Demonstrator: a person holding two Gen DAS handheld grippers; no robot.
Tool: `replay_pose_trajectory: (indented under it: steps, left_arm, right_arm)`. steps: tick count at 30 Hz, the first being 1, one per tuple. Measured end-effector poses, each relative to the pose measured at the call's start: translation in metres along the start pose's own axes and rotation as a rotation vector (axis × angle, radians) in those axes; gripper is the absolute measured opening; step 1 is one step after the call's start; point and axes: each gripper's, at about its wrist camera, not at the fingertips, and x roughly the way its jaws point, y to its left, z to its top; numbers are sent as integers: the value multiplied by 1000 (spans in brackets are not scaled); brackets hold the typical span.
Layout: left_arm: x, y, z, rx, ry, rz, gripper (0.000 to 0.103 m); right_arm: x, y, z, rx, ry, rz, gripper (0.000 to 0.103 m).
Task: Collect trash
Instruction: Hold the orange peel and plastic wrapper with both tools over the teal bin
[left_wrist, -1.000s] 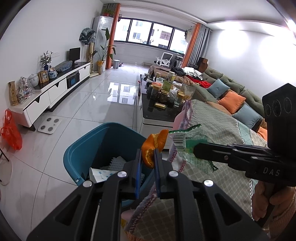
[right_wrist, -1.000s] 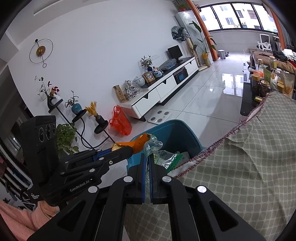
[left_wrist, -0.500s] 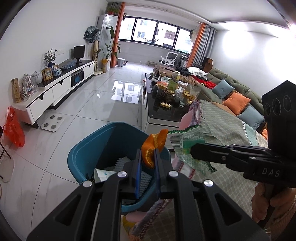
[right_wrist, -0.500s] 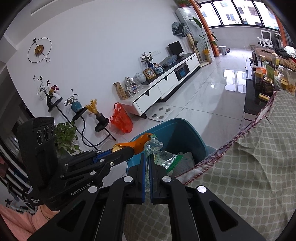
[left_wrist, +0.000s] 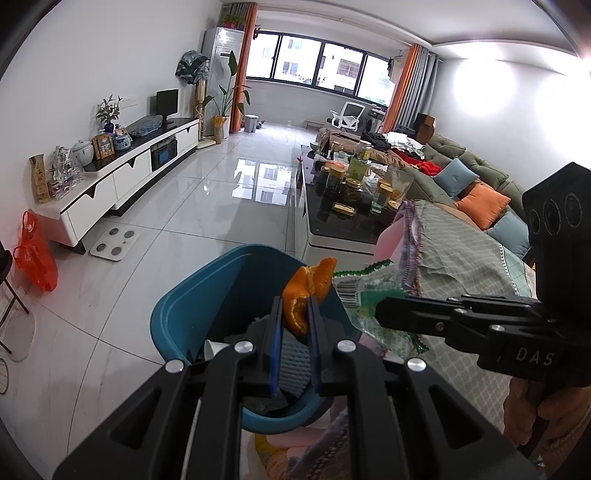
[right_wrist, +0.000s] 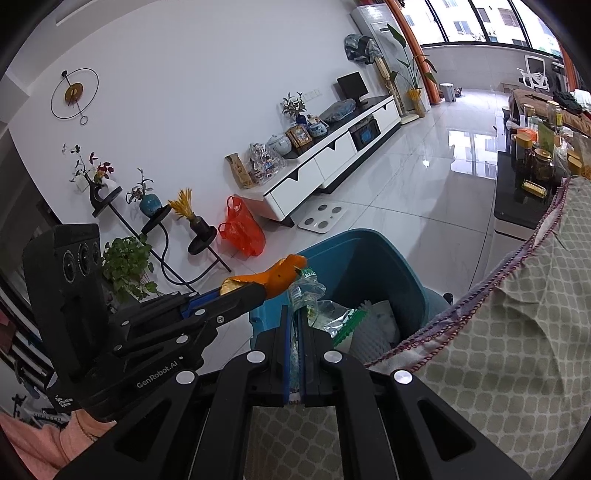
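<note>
Left wrist view: your left gripper (left_wrist: 295, 310) pinches orange peel (left_wrist: 307, 295) between fingers, peel poking up over blue bin (left_wrist: 207, 295). Bin on floor beside cloth-covered seat (left_wrist: 461, 251), already holds paper scraps. Your right gripper (left_wrist: 380, 314) comes in from right, clamped on clear wrapper (left_wrist: 364, 295) at bin rim.

Right wrist view: your right gripper (right_wrist: 294, 314) fingers pressed together on clear wrapper (right_wrist: 306, 291), above bin (right_wrist: 373, 266). Left gripper (right_wrist: 258, 291) at left, peel (right_wrist: 277, 275) in its tips.
</note>
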Motion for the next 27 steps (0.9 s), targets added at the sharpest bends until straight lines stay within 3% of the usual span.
replay_pose_trajectory:
  steps: [27]
  left_arm:
    - [15,9,-2,-12,22,29,14]
  right_arm:
    - [21,-2,7,27,40,-22,4]
